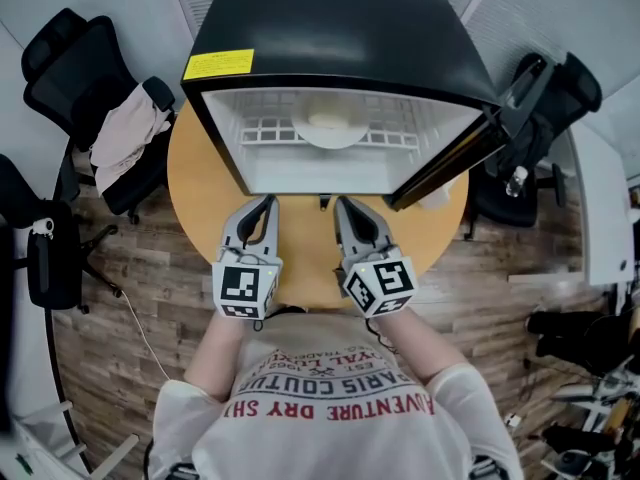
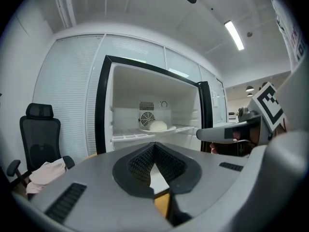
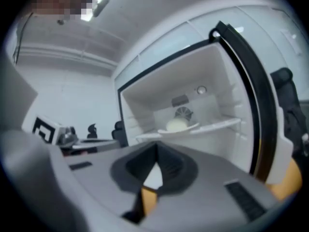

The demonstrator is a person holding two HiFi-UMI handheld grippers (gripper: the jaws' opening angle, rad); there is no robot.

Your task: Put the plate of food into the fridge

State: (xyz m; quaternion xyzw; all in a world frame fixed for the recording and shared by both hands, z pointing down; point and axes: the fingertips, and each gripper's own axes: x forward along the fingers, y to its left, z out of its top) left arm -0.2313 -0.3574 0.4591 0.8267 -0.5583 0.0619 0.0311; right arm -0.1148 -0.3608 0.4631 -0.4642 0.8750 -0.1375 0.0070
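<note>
Open fridge (image 1: pixel 330 28) stands on a round wooden surface (image 1: pixel 200 203), its door (image 1: pixel 455 153) swung out to the right. The plate (image 1: pixel 330 136) sits on the white shelf (image 1: pixel 270 133) inside, with pale rounded food (image 1: pixel 328 120) on it — possibly a bun, too small to tell. Left claw (image 1: pixel 266 204) and right claw (image 1: pixel 343 206) hover side by side before the opening, apart from the plate — both with jaws together, nothing between them. An office chair (image 1: pixel 75 68) at the left carries a pinkish cloth (image 1: pixel 125 133).
</note>
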